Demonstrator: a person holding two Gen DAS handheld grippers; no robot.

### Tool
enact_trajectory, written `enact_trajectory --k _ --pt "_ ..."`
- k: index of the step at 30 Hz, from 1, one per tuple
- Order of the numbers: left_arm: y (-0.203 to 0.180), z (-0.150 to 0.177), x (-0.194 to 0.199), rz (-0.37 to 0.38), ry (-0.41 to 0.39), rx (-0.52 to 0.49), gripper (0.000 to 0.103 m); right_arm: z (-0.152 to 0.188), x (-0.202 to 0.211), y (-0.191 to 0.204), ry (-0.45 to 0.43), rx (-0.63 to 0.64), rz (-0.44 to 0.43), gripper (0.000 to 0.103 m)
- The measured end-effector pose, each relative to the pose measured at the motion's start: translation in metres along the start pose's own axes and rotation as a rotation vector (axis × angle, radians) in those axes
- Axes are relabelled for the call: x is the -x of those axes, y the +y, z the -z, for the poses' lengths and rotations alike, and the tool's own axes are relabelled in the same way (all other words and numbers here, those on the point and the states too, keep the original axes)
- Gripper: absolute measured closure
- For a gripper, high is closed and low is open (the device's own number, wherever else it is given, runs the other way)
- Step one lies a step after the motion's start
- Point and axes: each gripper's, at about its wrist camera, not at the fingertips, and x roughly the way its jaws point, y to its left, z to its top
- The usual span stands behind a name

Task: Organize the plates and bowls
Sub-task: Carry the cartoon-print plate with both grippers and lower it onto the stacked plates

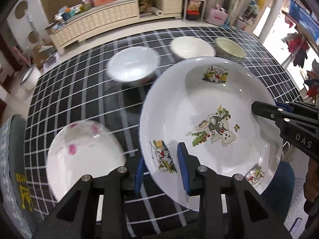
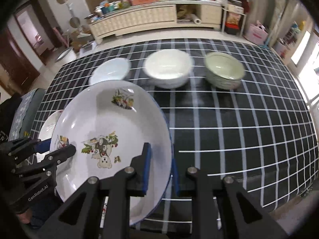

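Note:
A large white plate (image 1: 199, 103) printed with cartoon bears hangs tilted above the table, held by both grippers. My left gripper (image 1: 161, 171) is shut on its near-left rim, one blue pad above and one below. My right gripper (image 2: 160, 172) is shut on the opposite rim. Each gripper also shows in the other's view: the right gripper (image 1: 269, 109) and the left gripper (image 2: 59, 147). A pink-flowered plate (image 1: 85, 155) lies on the cloth to the left. At the back stand a pale blue bowl (image 1: 133, 63), a white bowl (image 1: 192, 46) and a green bowl (image 1: 230, 46).
The table (image 2: 239, 129) wears a black cloth with white checks. A cushioned chair (image 1: 12, 159) stands at its left end. A long cream sideboard (image 2: 139, 22) crowded with items runs along the far wall. A person's hand (image 1: 313, 179) shows at the right edge.

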Motion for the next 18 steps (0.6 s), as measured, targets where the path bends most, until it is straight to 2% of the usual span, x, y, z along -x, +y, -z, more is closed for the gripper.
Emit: enact_trajectory --k 3,11,18 --pt "0.034 0.021 0.012 -0.022 -0.007 0.031 0.073 0.0 -0.004 0.028 0.007 0.033 -0.017 0.08" --pt "0.096 0.056 0.018 -0.065 0.003 0.123 0.074 -0.002 -0.026 0.09 0.029 0.124 -0.052 0.082" --pt "0.142 0.087 0.006 -0.091 0.06 0.195 0.076 0.0 -0.06 0.131 0.087 0.17 -0.09 0.083"
